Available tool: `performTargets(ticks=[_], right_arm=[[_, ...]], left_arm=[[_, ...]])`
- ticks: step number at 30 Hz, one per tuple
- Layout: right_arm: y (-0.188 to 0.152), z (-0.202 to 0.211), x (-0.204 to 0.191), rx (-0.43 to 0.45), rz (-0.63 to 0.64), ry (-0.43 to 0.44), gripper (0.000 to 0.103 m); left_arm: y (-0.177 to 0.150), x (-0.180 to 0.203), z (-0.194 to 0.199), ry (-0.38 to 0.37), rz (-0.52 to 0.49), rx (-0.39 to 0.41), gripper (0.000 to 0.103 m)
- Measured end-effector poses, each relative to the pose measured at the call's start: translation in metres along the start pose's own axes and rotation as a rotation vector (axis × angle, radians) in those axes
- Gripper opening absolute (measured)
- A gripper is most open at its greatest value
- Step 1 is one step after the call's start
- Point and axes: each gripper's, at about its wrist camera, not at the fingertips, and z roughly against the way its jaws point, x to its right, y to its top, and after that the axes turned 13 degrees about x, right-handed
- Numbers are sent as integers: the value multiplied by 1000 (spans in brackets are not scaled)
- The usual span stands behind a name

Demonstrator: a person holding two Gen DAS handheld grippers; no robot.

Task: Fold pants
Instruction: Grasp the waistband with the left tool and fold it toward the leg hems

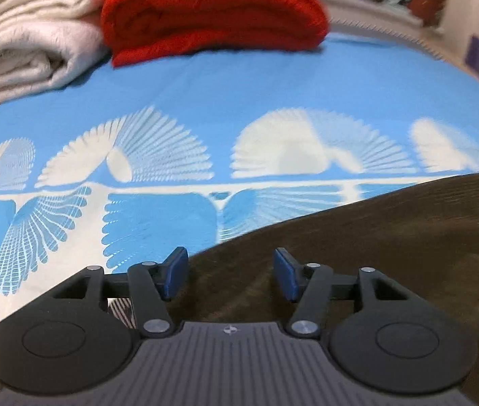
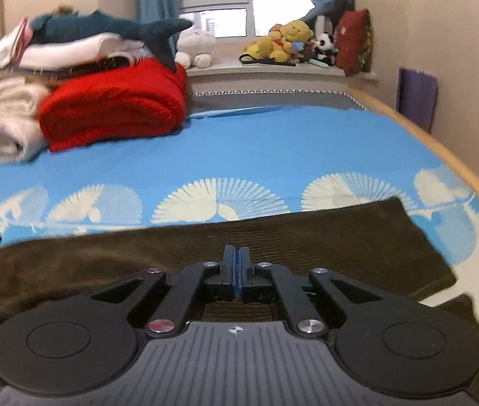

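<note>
The dark brown corduroy pants (image 2: 273,240) lie flat across the blue patterned bed sheet (image 2: 273,142). In the left wrist view the pants (image 1: 391,230) fill the lower right. My left gripper (image 1: 231,270) is open, its blue pads (image 1: 175,270) low over the pants' left edge, nothing between them. My right gripper (image 2: 236,270) is shut, with its fingers pressed together above the middle of the pants; I cannot tell whether any cloth is pinched between them.
A folded red blanket (image 2: 114,108) and cream blankets (image 2: 2,118) are stacked at the back left of the bed, with a plush shark (image 2: 111,27) on top. Stuffed toys (image 2: 286,42) sit on the windowsill. A wooden bed rail (image 2: 442,149) runs along the right.
</note>
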Motion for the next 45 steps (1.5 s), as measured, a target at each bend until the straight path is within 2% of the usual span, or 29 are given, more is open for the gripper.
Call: performTargets(ticks=[3,8,9,10,11,13,18,22,26,29,31,33,34,35,37,40,42,45], right_arm=[[-2,-1,2,-2,25,3,1],[-3,-5,19,-21,-1,-22,1],[-4,-5,22,-27,-8,-27,1],[-5,-6,25,-33,-13,-33,1],[-6,-7,28,-37,-18,-40,1],[-7,-7,31,-42,-26,-47,1],[-9,-7,34,-50,-33,-59,1],[-11,-2,36,-57,-40,-76,1],[-14,8,35,-71,-51,-78,1],[-18,19,34,-79,-41,-73,1],[-22,28,33,-84,-21,-75,1],[-26,35,33,-93,-14,-83,1],[-28,38,33,-101,-14,-87,1],[-30,40,34,-110,-12,-91,1],[-34,43,34,-127,-3,-101,1],[-37,43,36,-139,6,-120,1],[-39,43,39,-145,-11,-131,1],[-40,38,46,-160,-74,-135,2]], left_arm=[[-4,-8,-32,15,6,-45,62],[-9,-10,-54,-46,-2,-97,60],[-9,-7,-53,-54,-30,-89,55],[-9,-4,-50,-84,-47,-89,33],[-7,-1,-48,-109,-58,-94,17],[-4,7,-38,-96,-132,-90,5],[5,19,22,-118,-190,-5,3],[-4,31,114,-193,-247,79,2],[-51,43,200,-311,-308,63,2],[-95,48,224,-368,-314,-12,0],[-117,40,221,-363,-240,-86,2],[-121,25,213,-343,-132,-163,5],[-120,14,212,-356,-63,-175,15],[-119,3,212,-364,-4,-186,31],[-122,-18,205,-355,117,-242,43],[-131,-40,184,-299,256,-346,43],[-132,-48,170,-303,323,-379,43],[-133,-48,157,-298,394,-417,50]])
